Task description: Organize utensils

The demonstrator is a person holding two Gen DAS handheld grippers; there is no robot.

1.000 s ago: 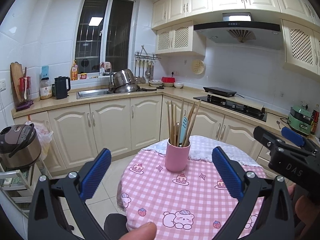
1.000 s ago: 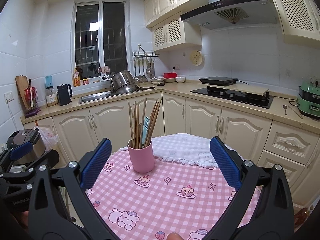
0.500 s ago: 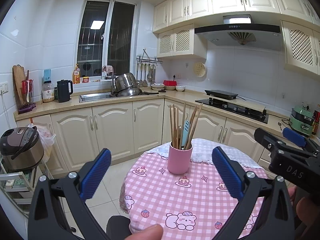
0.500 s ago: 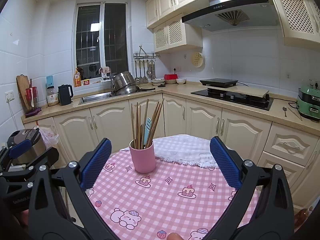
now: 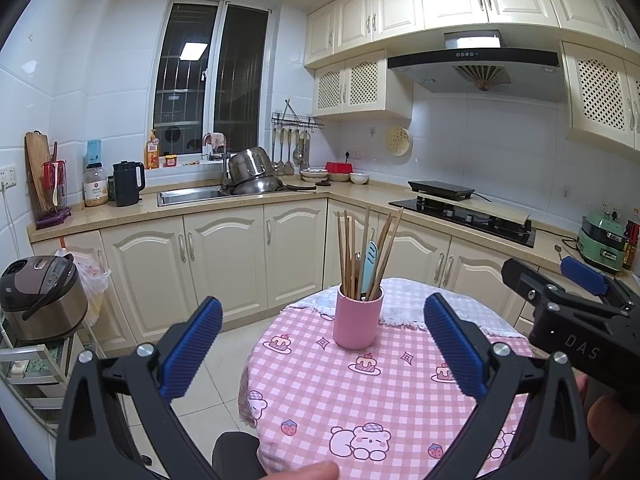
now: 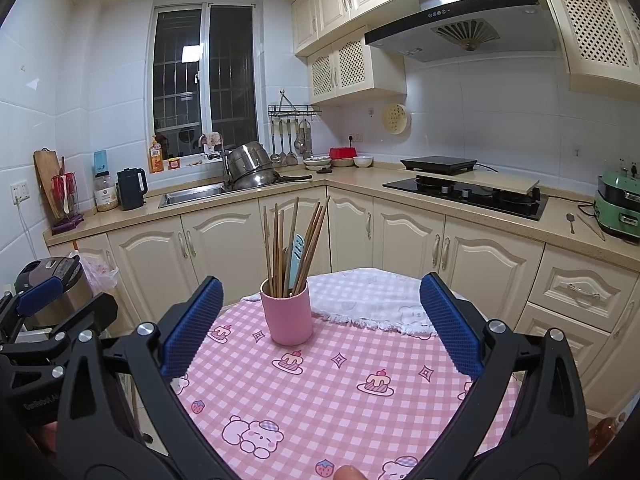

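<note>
Cream kitchen cabinets frame the pink-checked counter (image 5: 384,400) as both views pull back over the last second, the left gripper (image 5: 322,350) and right gripper (image 6: 320,324) spread wide and empty, utensils (image 6: 294,246) already upright in the pink cup (image 6: 287,314).

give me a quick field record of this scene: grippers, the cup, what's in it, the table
left gripper: open, empty, held above the near table edge
right gripper: open, empty, apart from the cup
pink cup: upright on the tablecloth, untouched
cup contents: wooden chopsticks standing on end, plus a light blue utensil
table: round, pink checked cloth with cake prints
white cloth: laid over the far side, behind the cup
</note>
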